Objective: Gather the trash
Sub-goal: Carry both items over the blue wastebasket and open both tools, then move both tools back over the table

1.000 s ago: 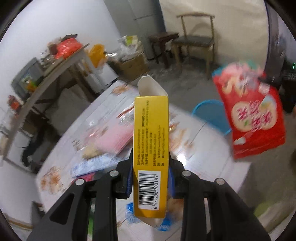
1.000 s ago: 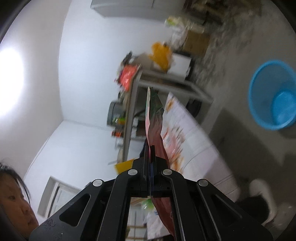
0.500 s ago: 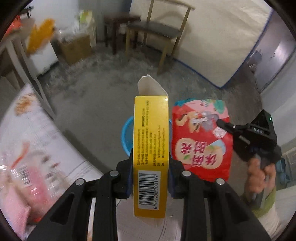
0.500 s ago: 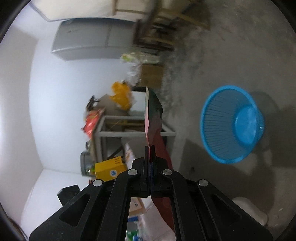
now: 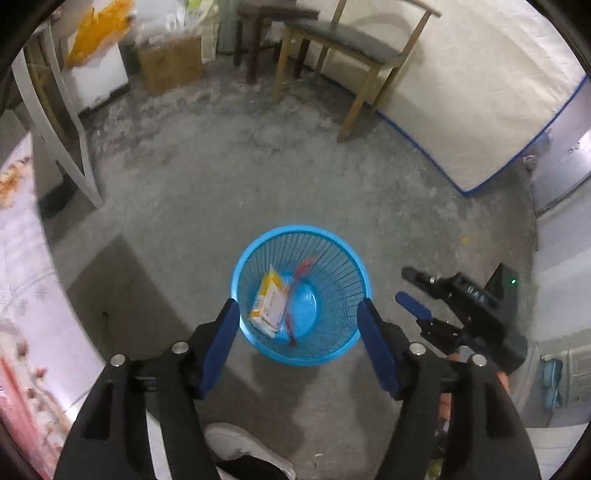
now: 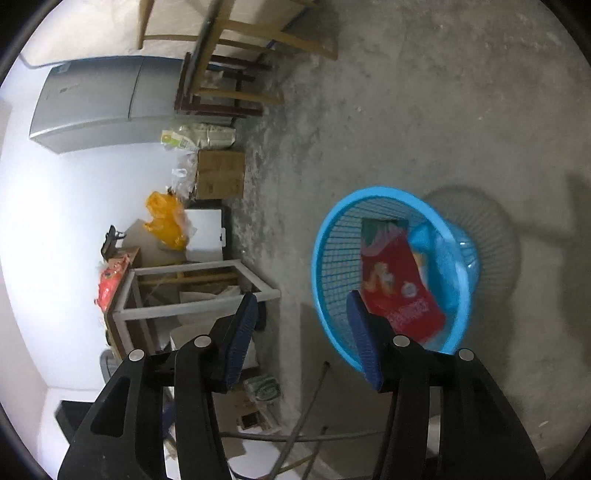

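A blue plastic waste basket (image 5: 332, 258) stands on the concrete floor; it also shows in the right wrist view (image 6: 332, 240). Inside it lie a yellow carton (image 5: 267, 301) and a red snack bag (image 6: 400, 291); the bag shows edge-on in the left wrist view (image 5: 299, 273). My left gripper (image 5: 299, 317) is open and empty, directly above the basket. My right gripper (image 6: 301, 314) is open and empty, above the basket's near rim; it also shows in the left wrist view (image 5: 410, 288) to the basket's right.
A wooden chair (image 5: 354, 44) and a dark stool (image 5: 266, 22) stand at the back. A cardboard box (image 5: 170, 62) and a white table leg (image 5: 70, 147) are at the left. A patterned table edge (image 5: 22, 258) lies far left. A mattress (image 5: 480, 92) leans at the right.
Both grippers swung from the table to above the basket, then opened. The yellow carton left my left gripper and the red bag left my right; both now lie in the basket.
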{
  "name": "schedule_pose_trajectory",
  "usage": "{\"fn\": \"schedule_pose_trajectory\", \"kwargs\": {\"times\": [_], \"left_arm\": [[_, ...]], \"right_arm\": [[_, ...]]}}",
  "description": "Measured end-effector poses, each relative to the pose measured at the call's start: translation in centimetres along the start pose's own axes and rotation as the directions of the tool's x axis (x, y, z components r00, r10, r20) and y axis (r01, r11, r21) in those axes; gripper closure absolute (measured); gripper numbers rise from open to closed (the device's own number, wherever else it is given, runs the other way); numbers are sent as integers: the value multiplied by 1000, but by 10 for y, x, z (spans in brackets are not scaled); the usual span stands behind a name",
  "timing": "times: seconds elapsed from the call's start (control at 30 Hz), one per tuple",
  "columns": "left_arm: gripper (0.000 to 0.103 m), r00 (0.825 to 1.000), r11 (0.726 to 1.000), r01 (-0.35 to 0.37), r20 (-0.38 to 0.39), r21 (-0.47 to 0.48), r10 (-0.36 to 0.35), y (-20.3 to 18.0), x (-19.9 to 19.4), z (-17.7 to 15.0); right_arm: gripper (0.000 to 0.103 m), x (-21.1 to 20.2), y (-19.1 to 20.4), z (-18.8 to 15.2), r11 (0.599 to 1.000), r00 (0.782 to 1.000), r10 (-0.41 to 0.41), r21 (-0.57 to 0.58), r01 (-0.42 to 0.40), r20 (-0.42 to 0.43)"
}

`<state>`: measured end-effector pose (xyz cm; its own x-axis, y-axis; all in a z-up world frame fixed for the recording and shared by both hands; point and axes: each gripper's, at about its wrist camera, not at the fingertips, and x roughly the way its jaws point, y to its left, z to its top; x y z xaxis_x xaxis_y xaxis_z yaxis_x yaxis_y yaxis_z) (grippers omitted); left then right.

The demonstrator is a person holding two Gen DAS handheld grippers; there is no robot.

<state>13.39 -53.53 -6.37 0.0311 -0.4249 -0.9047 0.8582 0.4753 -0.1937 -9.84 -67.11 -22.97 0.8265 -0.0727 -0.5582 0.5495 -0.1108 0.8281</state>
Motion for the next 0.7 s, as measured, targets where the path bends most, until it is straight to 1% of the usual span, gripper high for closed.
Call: {"fn": "schedule_pose_trajectory", "kwargs": {"times": [0.07, 0.17, 0.2, 0.27, 0.3, 0.33, 0.37, 0.4, 0.43, 0.47, 0.5, 0.53, 0.57, 0.6, 0.63, 0.67, 0.7], "left_arm": [[38, 999, 999, -21, 30, 24, 20, 2, -19, -7], [37, 998, 998, -17, 67, 56, 14, 4, -50, -20], [37, 997, 998, -8, 81, 69, 2, 5, -61, -25], [36, 994, 996, -11, 112, 85, 2, 9, -86, -39], [35, 992, 996, -6, 123, 90, -5, 12, -97, -47], [35, 990, 996, 1, 139, 88, -14, 17, -113, -57], [35, 988, 996, 4, 151, 86, -17, 23, -124, -66], [35, 986, 996, 7, 165, 85, -21, 29, -135, -75], [35, 982, 996, 14, 185, 83, -29, 40, -153, -89], [35, 981, 997, 8, 195, 76, -23, 47, -163, -98], [35, 978, 998, -2, 206, 64, -11, 57, -174, -109], [35, 974, 999, -10, 225, 45, 0, 72, -192, -125], [35, 971, 1000, -15, 239, 23, 9, 84, -203, -135], [35, 967, 1000, -23, 254, -3, 23, 97, -217, -147], [35, 960, 998, -46, 275, -39, 55, 113, -236, -163], [35, 953, 996, -64, 293, -63, 80, 125, -250, -175], [35, 939, 990, -105, 319, -94, 130, 139, -268, -193]], "right_arm": [[53, -8, 2, -5, 1000, 1000, -4, -17, 4, 2], [52, -32, 6, -17, 997, 999, -29, -66, 30, 18], [51, -40, 9, -23, 994, 998, -57, -95, 60, 29], [45, -51, 15, -32, 981, 993, -109, -154, 115, 47], [44, -56, 22, -39, 966, 985, -159, -197, 168, 60], [39, -62, 30, -47, 942, 972, -222, -241, 235, 82], [32, -69, 38, -57, 910, 954, -280, -285, 300, 107], [28, -73, 44, -65, 878, 934, -332, -319, 358, 134], [23, -79, 54, -76, 827, 902, -395, -360, 432, 174], [16, -84, 62, -86, 782, 878, -428, -398, 479, 214], [13, -89, 71, -97, 739, 857, -447, -435, 515, 254], [7, -92, 78, -106, 701, 840, -460, -462, 543, 289], [7, -96, 86, -116, 663, 821, -471, -484, 571, 324], [7, -100, 96, -129, 616, 799, -473, -508, 601, 371], [7, -103, 106, -142, 578, 790, -458, -539, 612, 407], [7, -105, 116, -153, 554, 798, -429, -574, 603, 423], [7, -106, 123, -161, 539, 808, -402, -603, 589, 430]]}}
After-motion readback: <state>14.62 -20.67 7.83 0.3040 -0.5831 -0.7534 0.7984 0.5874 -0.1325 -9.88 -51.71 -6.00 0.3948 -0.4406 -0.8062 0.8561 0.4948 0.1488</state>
